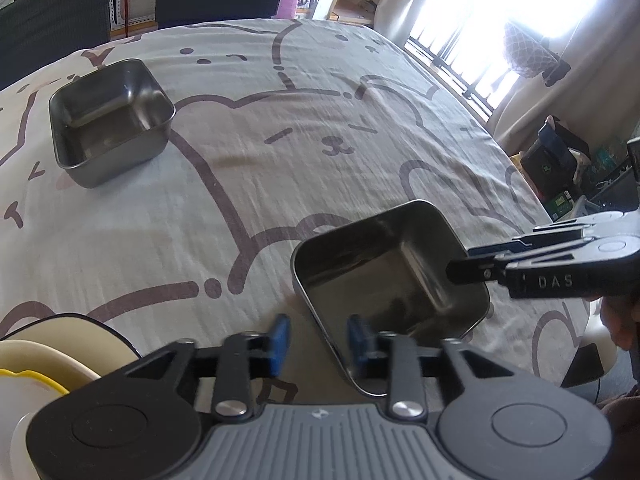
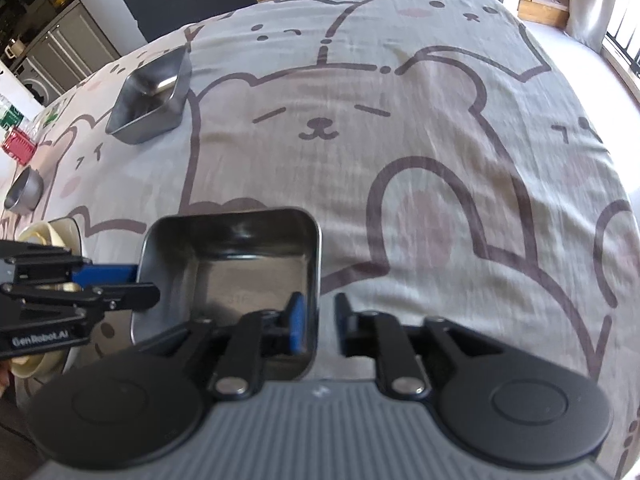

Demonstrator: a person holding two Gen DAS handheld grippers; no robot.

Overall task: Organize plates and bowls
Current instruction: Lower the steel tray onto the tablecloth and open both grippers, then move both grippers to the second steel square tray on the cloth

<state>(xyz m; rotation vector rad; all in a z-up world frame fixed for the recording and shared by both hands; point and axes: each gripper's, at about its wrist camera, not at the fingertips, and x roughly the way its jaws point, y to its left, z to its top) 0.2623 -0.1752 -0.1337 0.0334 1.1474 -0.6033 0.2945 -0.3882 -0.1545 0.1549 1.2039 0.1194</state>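
The square stainless-steel tray [image 2: 232,264] sits upright, shiny, seemingly empty — left gripper [image 1: 318,342] and right gripper [image 2: 318,322] straddle opposite walls, fingers parted, unclamped.

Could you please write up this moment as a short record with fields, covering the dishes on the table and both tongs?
near tray: square steel tray on the bear-print cloth
far tray: second steel tray, empty, apart
cup: small steel cup
bowls: cream bowls stacked at table edge
left tongs: open, straddling near tray's left wall
right tongs: open, straddling its right wall
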